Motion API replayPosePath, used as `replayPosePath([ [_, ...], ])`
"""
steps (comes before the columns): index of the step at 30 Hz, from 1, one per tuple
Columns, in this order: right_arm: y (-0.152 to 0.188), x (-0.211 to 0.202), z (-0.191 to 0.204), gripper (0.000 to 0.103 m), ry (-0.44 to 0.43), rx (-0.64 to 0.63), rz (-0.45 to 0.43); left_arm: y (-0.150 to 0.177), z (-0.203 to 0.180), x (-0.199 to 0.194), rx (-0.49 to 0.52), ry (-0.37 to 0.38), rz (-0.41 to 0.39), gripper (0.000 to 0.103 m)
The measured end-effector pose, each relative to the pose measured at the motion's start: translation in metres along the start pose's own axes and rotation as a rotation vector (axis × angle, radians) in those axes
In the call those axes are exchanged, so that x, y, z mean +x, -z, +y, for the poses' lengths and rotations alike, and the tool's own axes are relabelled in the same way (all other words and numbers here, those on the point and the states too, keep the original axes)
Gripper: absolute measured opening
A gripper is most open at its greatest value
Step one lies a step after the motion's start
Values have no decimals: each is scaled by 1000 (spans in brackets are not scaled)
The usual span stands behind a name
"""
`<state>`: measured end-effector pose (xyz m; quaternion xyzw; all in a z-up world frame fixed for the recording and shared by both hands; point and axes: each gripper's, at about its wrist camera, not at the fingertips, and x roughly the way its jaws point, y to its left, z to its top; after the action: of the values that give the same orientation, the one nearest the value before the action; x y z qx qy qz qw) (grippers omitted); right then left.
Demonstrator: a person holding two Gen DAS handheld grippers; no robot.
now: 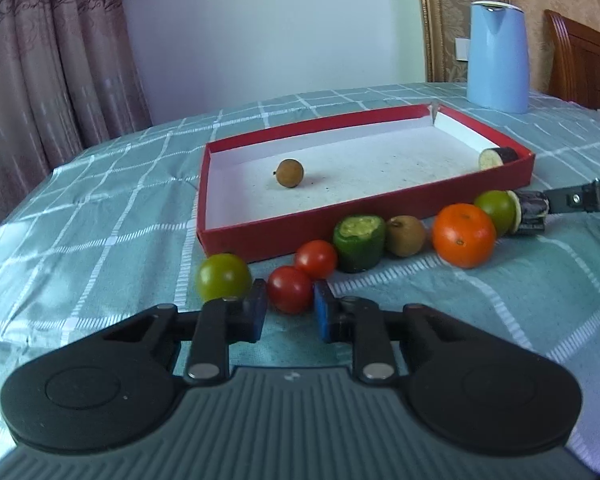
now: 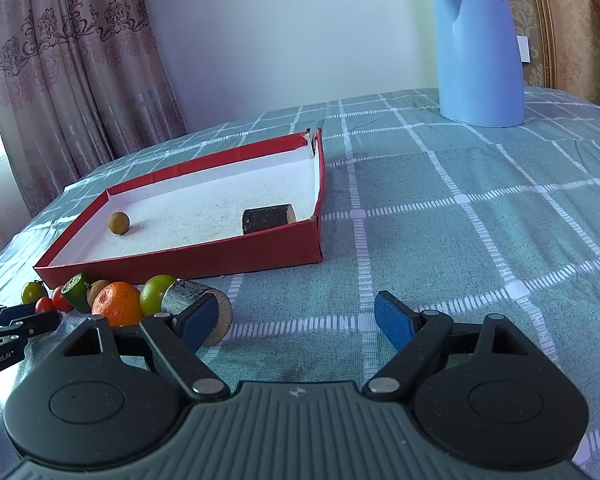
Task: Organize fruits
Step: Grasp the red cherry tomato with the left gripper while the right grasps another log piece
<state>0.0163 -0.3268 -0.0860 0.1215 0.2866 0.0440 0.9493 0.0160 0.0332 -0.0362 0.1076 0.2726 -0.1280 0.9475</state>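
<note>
Black tongs (image 1: 290, 308), blue pads (image 2: 392, 322), ribbed grey housing, silver pivot screws, white lettering

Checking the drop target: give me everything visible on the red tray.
The red tray is a shallow rectangular box lid, seemingly cardboard: red outside walls, white inside, floor lightly speckled. One far corner is split or torn. It lies flat on the checked tablecloth. Inside are a small brown round fruit near the left and a dark-skinned eggplant piece on its side at the right wall. A row of produce lies along its near wall; contact unclear.
</note>
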Motion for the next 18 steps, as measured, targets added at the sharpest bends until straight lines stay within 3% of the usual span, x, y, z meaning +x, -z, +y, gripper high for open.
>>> replayPosePath([
  [8, 0, 0, 0, 85, -1, 1, -1, -11, 20, 16, -105, 27, 29, 25],
  [12, 2, -3, -4, 86, -29, 17, -14, -9, 20, 16, -105, 27, 20, 25],
  [18, 12, -23, 16, 86, -71, -109, -69, -8, 21, 16, -119, 33, 18, 25],
])
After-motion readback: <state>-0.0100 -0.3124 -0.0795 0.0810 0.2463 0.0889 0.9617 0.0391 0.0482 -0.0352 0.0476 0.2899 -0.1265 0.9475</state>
